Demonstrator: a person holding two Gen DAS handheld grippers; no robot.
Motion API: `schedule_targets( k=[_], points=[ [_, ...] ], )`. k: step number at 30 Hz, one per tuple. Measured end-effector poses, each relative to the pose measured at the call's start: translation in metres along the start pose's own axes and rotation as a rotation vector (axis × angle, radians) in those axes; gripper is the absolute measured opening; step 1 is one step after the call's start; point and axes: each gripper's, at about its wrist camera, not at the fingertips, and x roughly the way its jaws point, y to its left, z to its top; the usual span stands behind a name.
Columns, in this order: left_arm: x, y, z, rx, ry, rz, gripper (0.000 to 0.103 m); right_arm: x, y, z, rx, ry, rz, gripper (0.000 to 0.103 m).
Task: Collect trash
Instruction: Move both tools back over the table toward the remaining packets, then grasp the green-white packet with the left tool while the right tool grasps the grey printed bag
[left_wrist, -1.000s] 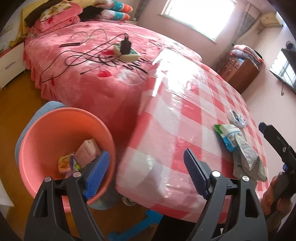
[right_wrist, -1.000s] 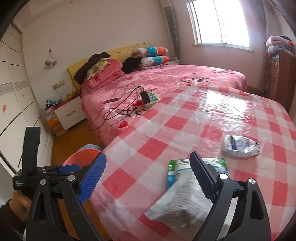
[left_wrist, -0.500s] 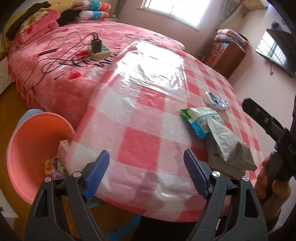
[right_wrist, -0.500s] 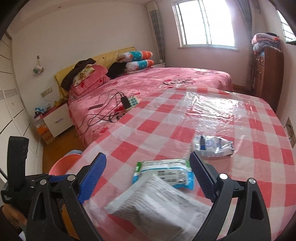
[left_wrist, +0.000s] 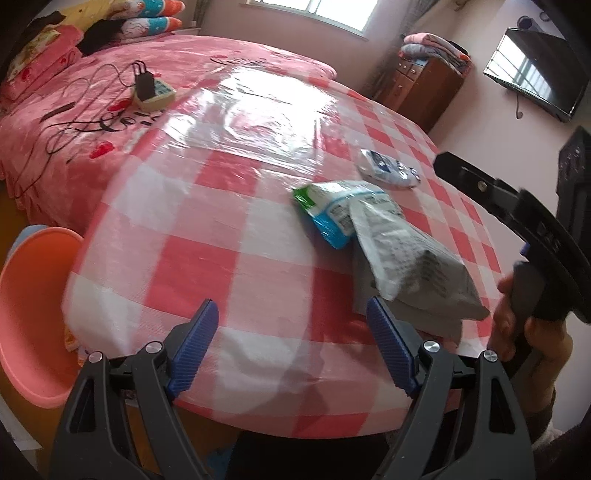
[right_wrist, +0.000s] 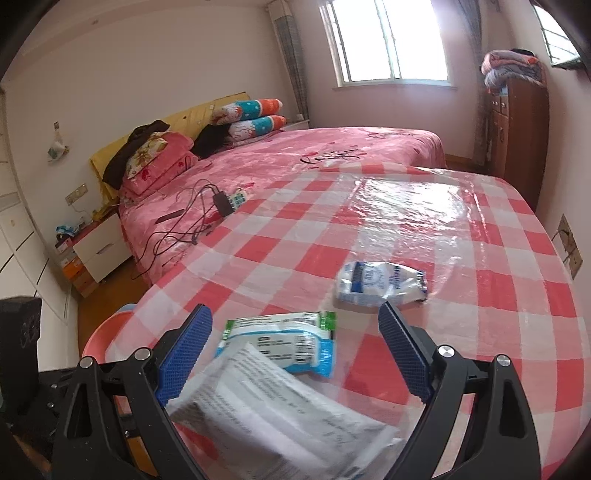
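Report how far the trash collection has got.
Done: at least one wrapper shows in the pink bin beside the table. In hand: nothing; the left gripper and right gripper are both open and empty. Left: the grey bag, the green-and-blue packet and the white-and-blue wrapper lie on the table.

bare table (left_wrist: 229, 236) left, wrappers (left_wrist: 332, 210) right
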Motion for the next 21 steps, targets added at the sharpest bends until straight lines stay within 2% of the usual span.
schedule_targets(
  k=[12, 21],
  points=[
    [0.014, -0.044, -0.007, 0.075, 0.068, -0.122, 0.083, -0.004, -0.082, 0.002, 0.158, 0.025, -0.062, 0.090],
    [0.028, -0.074, -0.011, 0.080, 0.130, -0.234, 0.083, -0.011, -0.105, 0.000, 0.198, 0.029, -0.070, 0.090]
  ],
)
